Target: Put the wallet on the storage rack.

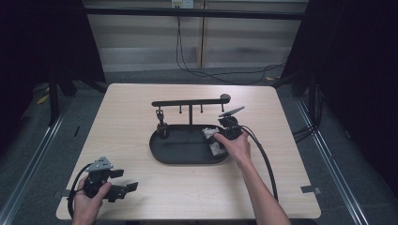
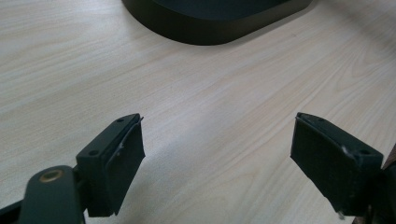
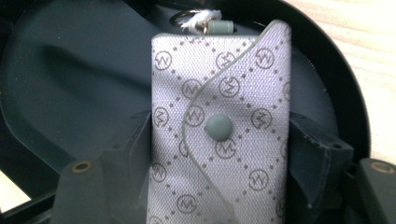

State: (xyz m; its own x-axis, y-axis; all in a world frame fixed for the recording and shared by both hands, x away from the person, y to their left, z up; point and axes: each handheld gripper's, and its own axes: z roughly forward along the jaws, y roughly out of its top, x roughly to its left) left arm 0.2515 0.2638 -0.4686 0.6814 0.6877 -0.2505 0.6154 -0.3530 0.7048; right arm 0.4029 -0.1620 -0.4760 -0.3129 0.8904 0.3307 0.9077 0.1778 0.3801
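Observation:
A grey patterned pouch (image 3: 219, 84) with a snap button and a metal ring at its far end lies flat in the black oval tray (image 3: 70, 70). My right gripper (image 3: 222, 154) straddles it, one pad at each long edge, with the cloth undeformed, so it reads as open. From above, the right gripper (image 1: 220, 137) reaches into the right end of the tray (image 1: 187, 159), over the pouch (image 1: 212, 140). My left gripper (image 1: 126, 180) rests near the table's front left corner. Its jaws (image 2: 217, 149) stand wide open over bare wood.
A black hanging rack (image 1: 190, 102) with small hooks rises from the back of the tray, and a dark item (image 1: 162, 126) hangs from its left hook. The tray's near rim (image 2: 210, 28) lies ahead of the left gripper. Cables trail from both grippers.

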